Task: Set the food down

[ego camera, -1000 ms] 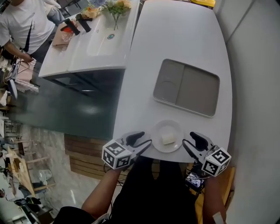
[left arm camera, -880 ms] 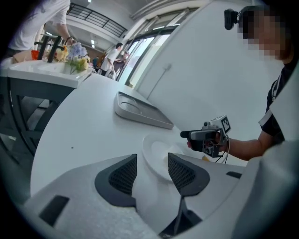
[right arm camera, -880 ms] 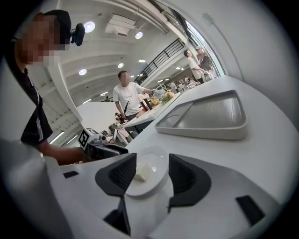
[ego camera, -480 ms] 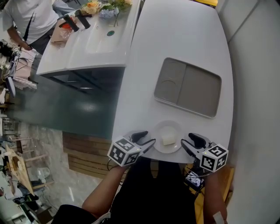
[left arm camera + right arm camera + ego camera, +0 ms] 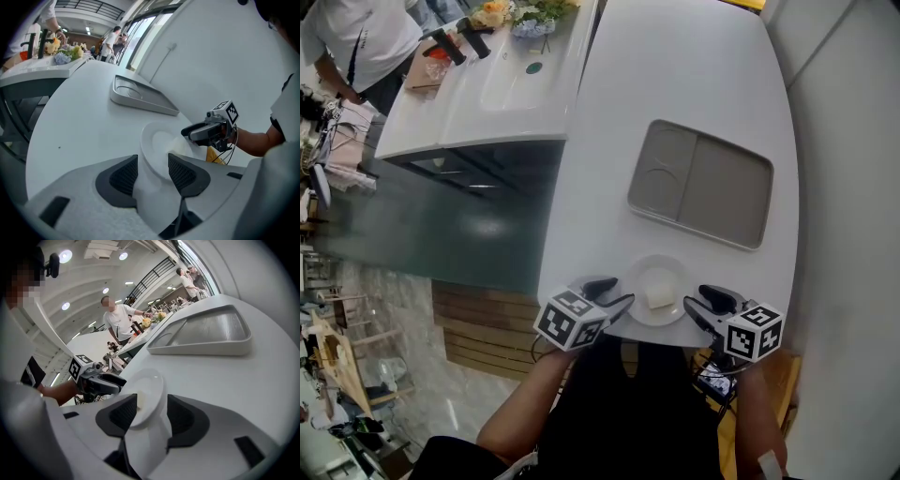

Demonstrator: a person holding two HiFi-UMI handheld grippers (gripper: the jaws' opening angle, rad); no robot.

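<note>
Both nearer plate (image 5: 649, 271), left claw (image 5: 617, 293), right claw (image 5: 694, 297), jaws apart

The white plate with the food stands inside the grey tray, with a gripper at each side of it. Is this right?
No: the head view shows the white plate on the table, near its front edge, apart from the grey tray. The left gripper and right gripper are at its sides.

No readable text, label or number shows anywhere.
</note>
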